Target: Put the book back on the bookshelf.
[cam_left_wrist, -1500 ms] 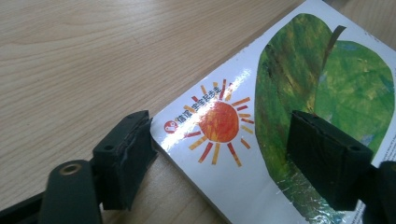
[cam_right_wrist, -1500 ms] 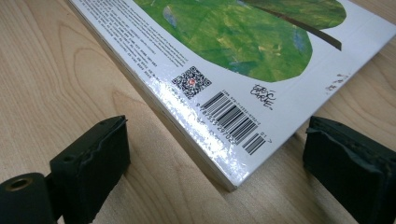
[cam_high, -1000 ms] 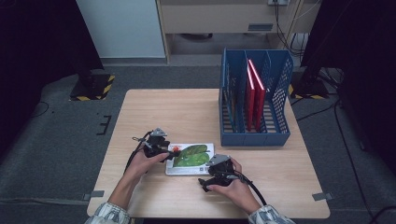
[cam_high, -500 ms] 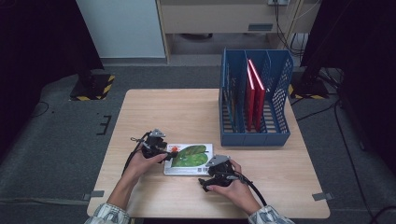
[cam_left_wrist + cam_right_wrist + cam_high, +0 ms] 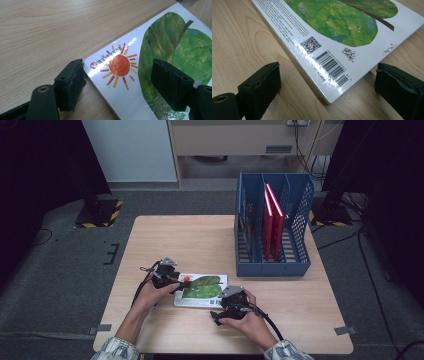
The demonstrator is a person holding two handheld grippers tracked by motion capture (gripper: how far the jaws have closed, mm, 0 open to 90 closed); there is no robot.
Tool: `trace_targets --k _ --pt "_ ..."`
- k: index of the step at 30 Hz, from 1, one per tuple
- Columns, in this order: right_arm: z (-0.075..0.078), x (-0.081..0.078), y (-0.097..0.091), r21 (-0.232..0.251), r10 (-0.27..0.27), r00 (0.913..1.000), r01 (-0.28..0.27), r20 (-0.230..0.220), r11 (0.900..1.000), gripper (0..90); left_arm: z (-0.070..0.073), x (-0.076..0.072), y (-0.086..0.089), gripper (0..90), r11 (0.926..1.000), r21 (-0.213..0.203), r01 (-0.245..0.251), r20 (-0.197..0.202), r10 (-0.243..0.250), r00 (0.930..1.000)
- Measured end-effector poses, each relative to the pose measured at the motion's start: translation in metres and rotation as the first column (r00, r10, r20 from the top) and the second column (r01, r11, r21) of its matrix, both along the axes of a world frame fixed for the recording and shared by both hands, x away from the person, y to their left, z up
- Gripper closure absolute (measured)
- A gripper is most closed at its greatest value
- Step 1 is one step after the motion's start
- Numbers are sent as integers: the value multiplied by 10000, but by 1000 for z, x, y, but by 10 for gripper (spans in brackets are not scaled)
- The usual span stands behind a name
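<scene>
Lying flat on the table (image 5: 300,320), the book (image 5: 200,290) shows a barcode, QR code and sun logo; left gripper (image 5: 120,82) and right gripper (image 5: 329,82) both gape, pinching nothing

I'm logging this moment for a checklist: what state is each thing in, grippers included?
Book: closed, flat on the table, back cover up.
Left gripper: open, jaws just closed a little, straddling the book's sun corner, pads not pressing.
Right gripper: open, jaws either side of the barcode corner, no contact.
Rack: upright, red books leaning inside.
</scene>
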State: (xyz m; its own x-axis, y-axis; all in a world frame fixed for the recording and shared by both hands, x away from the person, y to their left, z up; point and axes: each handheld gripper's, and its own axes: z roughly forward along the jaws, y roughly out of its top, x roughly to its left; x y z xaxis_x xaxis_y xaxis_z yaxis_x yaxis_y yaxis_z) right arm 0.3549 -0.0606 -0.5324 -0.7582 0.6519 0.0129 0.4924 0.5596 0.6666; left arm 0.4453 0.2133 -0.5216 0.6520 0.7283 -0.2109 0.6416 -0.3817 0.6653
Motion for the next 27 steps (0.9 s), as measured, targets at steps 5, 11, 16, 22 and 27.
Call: trace_targets --k 5,11,16,22,27 --pt "-1 0 1 -34 -46 10000 46 8 10000 48 5 -1 1 293 10000 -28 -29 36 29 10000" --pt "-1 0 4 -53 -114 9999 113 -4 9999 15 11 -4 1 296 10000 5 -80 178 80 9998" --pt "-3 1 7 7 -424 9991 424 64 9991 3 17 -6 1 295 9998 -104 -196 295 199 9994" --pt "-4 3 10 127 -774 9968 771 187 9969 3 26 -9 2 295 9994 -230 -260 470 271 9985" --pt "-5 4 12 189 -1064 9941 1060 207 9942 3 32 -10 2 295 9990 -345 -279 580 299 9979"
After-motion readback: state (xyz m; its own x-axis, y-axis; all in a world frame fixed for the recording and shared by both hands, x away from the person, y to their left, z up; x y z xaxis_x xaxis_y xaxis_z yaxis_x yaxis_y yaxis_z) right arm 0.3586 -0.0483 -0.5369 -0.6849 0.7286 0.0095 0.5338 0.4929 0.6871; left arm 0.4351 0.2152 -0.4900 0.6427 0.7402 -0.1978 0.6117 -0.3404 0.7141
